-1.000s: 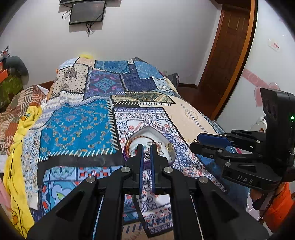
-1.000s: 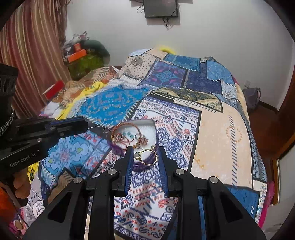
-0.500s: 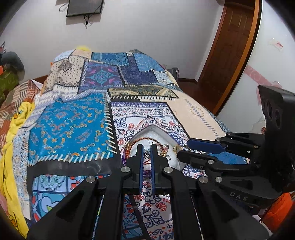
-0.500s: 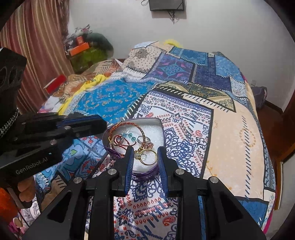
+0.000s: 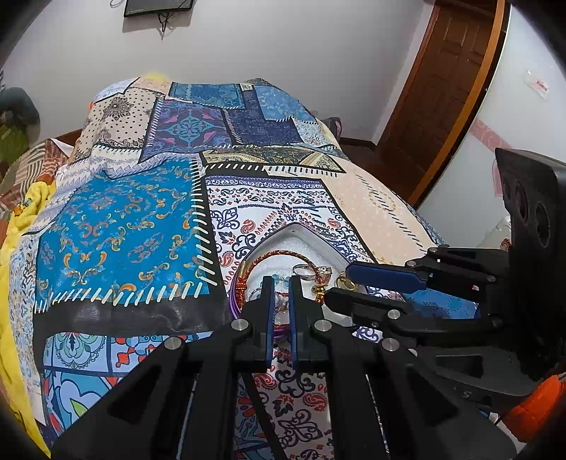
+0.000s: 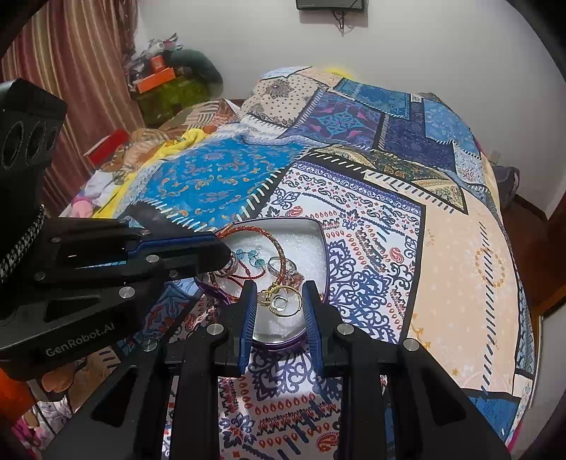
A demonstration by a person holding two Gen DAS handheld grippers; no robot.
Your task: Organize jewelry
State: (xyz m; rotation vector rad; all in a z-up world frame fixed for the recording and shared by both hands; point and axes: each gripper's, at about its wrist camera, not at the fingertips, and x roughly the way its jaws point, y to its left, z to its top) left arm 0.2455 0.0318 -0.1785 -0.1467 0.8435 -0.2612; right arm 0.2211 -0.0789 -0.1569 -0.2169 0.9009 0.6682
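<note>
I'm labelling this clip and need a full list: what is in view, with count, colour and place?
Shallow metal tray with white foam lining: one, silver, on the bedspread under both grippers.
Braided cord bracelet: one, red and gold, in the tray's far part.
Turquoise bead piece: one, blue-green, in the tray.
Thin gold hoop: one, gold, between the right gripper's fingers.
Purple bangles: count unclear, at the tray's near edge.
Patchwork bedspread: one, blue, white and peach, covering the bed.
Yellow cloth: one, at the bed's left edge.
Wooden door: one, brown, far right.
Wall screen: one, black, high on the wall.
Left gripper: one, black with blue pads, shut, over the tray.
Right gripper: one, same colours, around the hoop.
</note>
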